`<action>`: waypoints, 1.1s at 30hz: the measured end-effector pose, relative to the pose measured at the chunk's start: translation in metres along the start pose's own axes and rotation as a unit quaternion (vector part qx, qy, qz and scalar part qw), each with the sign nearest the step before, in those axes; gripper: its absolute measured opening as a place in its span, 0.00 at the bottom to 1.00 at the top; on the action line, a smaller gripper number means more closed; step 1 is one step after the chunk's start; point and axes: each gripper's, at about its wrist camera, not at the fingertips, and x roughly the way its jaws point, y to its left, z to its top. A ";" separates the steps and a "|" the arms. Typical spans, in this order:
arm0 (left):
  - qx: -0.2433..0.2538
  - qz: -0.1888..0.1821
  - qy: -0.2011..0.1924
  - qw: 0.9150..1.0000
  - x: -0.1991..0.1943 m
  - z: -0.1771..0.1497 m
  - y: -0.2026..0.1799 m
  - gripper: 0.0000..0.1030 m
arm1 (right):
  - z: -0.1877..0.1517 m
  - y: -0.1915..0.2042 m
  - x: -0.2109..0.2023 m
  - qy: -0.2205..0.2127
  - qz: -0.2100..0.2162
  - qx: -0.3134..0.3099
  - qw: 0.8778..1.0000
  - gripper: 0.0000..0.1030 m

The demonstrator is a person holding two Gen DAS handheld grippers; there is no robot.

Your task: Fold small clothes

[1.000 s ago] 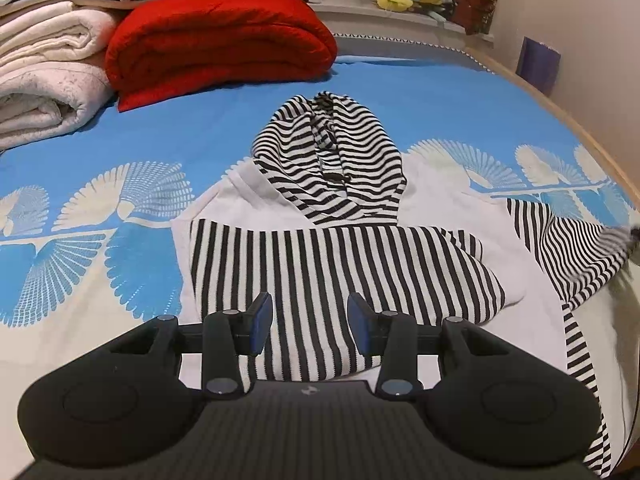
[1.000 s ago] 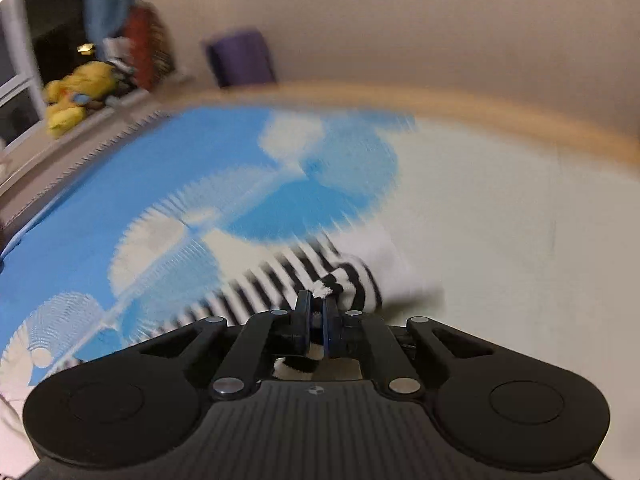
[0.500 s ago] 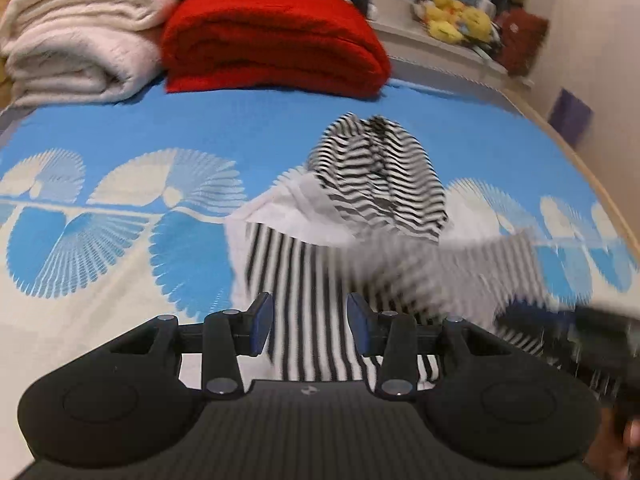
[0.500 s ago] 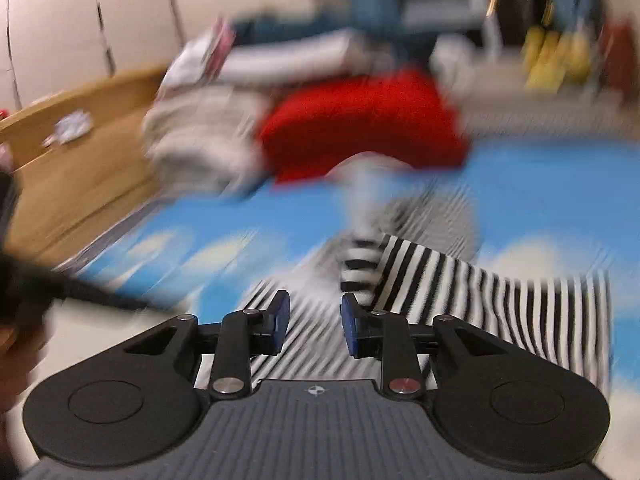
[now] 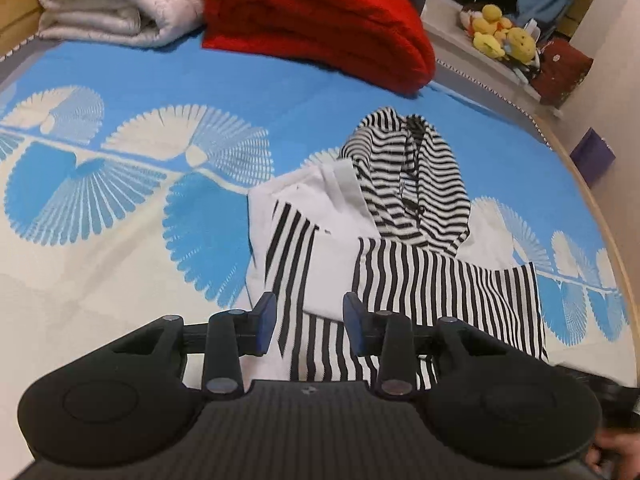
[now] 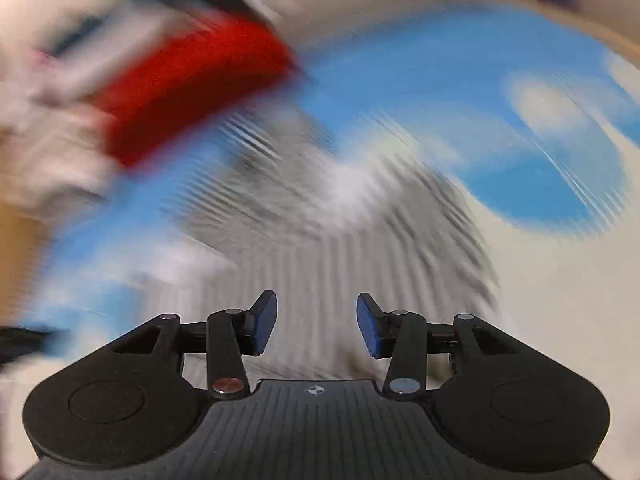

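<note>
A: What surface is seen?

B: A bed is shown, covered by a blue and cream bedspread (image 5: 120, 152) printed with white fan shapes. At its far end a folded red blanket (image 5: 320, 20) is stacked beside a folded white quilt (image 5: 116, 4). Yellow plush toys (image 5: 504, 38) are set on a ledge past the bed's far corner, and a purple box (image 5: 592, 156) is seen beyond the wooden bed rim.

A: Where is the garment found?

B: A black-and-white striped hoodie (image 5: 360, 248) is laid flat on the bedspread, near the middle. Its striped hood (image 5: 416, 176) is pointed toward the red blanket. Both striped sleeves are seen folded across the white body, one lying over the other side's panel, so that the stripes are run toward the hem.

A: How are the grippers held?

B: The left gripper (image 5: 308, 322) is held just above the near hem, its blue-padded fingers (image 5: 264, 320) spread apart with nothing between them. The right gripper (image 6: 316, 322) is likewise parted and nothing is held by it. The right wrist view is heavily smeared; only the red blanket (image 6: 192, 80), the bedspread (image 6: 440, 92) and grey striped cloth (image 6: 340, 232) ahead of the fingers can be made out.
</note>
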 end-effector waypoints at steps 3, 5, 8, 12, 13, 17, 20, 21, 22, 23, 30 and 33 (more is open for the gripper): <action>-0.001 -0.002 0.013 1.000 0.013 -0.002 -0.007 0.39 | 0.002 -0.045 0.031 0.045 -0.009 0.093 0.995 0.41; -0.007 -0.010 0.023 1.000 0.023 -0.003 -0.012 0.39 | 0.006 -0.058 0.028 0.053 0.014 0.116 0.992 0.39; -0.029 -0.024 0.045 0.998 0.041 -0.003 -0.015 0.39 | 0.009 -0.051 0.016 0.038 0.010 0.095 0.995 0.42; -0.088 -0.048 0.076 0.992 0.070 -0.004 -0.012 0.39 | 0.016 -0.047 0.003 0.028 0.028 0.088 0.995 0.44; -0.104 -0.053 0.083 0.990 0.077 -0.004 -0.010 0.39 | 0.018 -0.048 -0.001 0.028 0.038 0.088 0.995 0.44; -0.148 -0.061 0.098 0.982 0.104 -0.005 -0.003 0.40 | 0.028 -0.051 -0.010 0.022 0.049 0.076 0.996 0.44; -0.173 -0.057 0.106 0.978 0.121 -0.007 0.001 0.42 | 0.028 -0.051 -0.010 0.027 0.055 0.061 0.996 0.44; -0.182 -0.058 0.109 0.975 0.127 -0.008 0.003 0.42 | 0.027 -0.051 -0.009 0.028 0.057 0.059 0.996 0.44; -0.192 -0.058 0.113 0.973 0.132 -0.009 0.004 0.42 | 0.026 -0.051 -0.009 0.030 0.059 0.056 0.996 0.44; -0.201 -0.061 0.116 0.971 0.137 -0.010 0.006 0.42 | 0.026 -0.050 -0.009 0.032 0.060 0.053 0.996 0.44; -0.207 -0.056 0.102 0.971 0.146 -0.010 0.001 0.09 | 0.027 -0.040 -0.005 0.037 0.061 0.031 0.997 0.44; -0.206 -0.036 0.077 0.975 0.121 -0.004 -0.004 0.09 | 0.028 -0.036 -0.002 0.040 0.056 0.029 0.997 0.44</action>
